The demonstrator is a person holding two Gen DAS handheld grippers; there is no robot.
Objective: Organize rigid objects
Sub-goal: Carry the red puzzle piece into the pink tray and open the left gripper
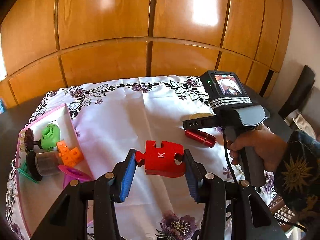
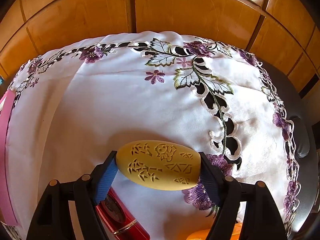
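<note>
In the left wrist view my left gripper [image 1: 160, 159] is shut on a red puzzle piece [image 1: 161, 158] marked K and holds it over the white floral tablecloth [image 1: 124, 116]. To its left stands a pink tray [image 1: 68, 118] with several small toys. In the right wrist view my right gripper [image 2: 158, 166] is shut on a yellow carved oval disc [image 2: 160, 165] just above the cloth. A red metal cylinder [image 2: 120, 218] lies below the right gripper's left finger; it also shows in the left wrist view [image 1: 200, 138], under the right gripper's body [image 1: 236, 116].
The tray holds a green piece [image 1: 51, 135], orange blocks [image 1: 70, 154], a dark-capped jar [image 1: 43, 163] and a pink funnel [image 1: 74, 175]. An orange object [image 2: 216, 234] peeks in at the bottom. Wooden cabinet doors [image 1: 140, 30] stand behind the table. A dark table edge [image 2: 300, 140] is at right.
</note>
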